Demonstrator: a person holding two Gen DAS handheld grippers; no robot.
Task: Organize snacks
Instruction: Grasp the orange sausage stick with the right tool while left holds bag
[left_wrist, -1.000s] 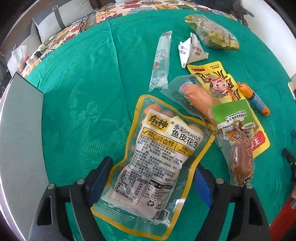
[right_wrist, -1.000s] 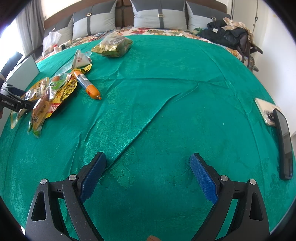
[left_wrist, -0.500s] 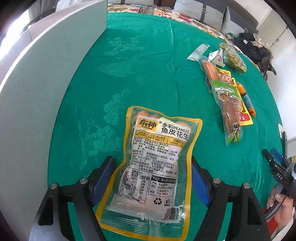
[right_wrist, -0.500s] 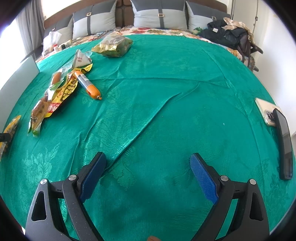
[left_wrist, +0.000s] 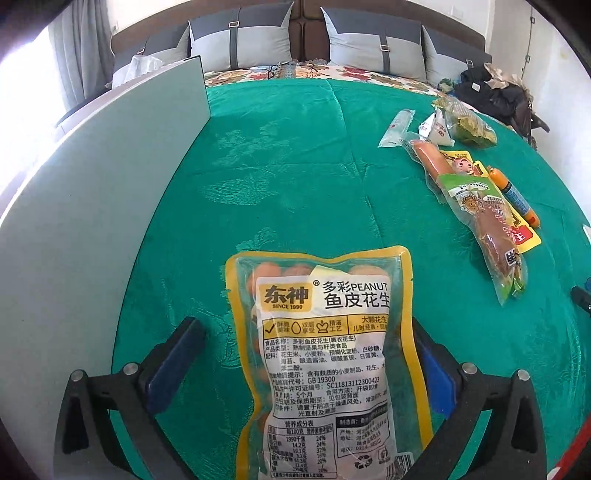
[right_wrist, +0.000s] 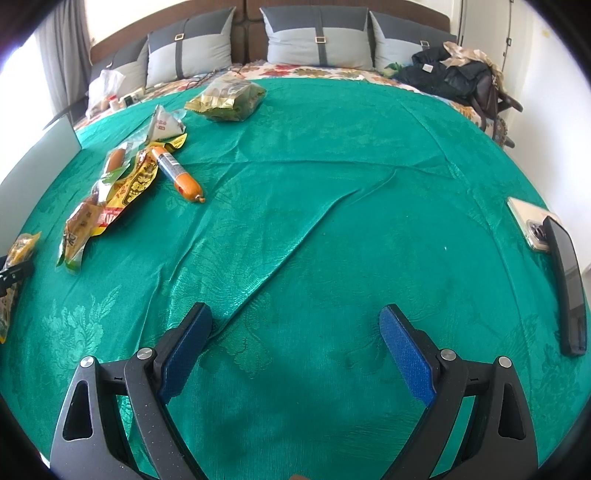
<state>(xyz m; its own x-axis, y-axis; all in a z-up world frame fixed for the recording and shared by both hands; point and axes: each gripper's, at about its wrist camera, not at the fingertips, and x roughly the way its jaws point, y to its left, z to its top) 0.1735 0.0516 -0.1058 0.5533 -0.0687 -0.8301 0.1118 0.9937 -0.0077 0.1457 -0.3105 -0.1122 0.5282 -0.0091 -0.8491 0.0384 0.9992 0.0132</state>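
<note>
A yellow-edged peanut snack bag (left_wrist: 325, 354) lies between the wide-apart fingers of my left gripper (left_wrist: 306, 354); the left pad stands clear of it, and I cannot tell whether the right pad touches it. The bag's edge also shows at the far left of the right wrist view (right_wrist: 18, 254). A pile of snacks sits on the green cloth: sausage packs (left_wrist: 476, 199), an orange sausage stick (right_wrist: 177, 173), a white triangular packet (right_wrist: 166, 123), a long clear packet (left_wrist: 397, 127), a green-gold bag (right_wrist: 229, 98). My right gripper (right_wrist: 295, 339) is open and empty above bare cloth.
A grey-green upright panel (left_wrist: 92, 192) stands along the left edge of the green cloth (right_wrist: 332, 184). Two phones (right_wrist: 554, 258) lie at the right edge. Pillows (right_wrist: 317, 40) and dark clothes (right_wrist: 454, 74) lie at the back.
My left gripper has carried the peanut bag away from the snack pile, to the left beside the grey panel. Its fingers now stand wider apart around the bag. The right gripper has not moved.
</note>
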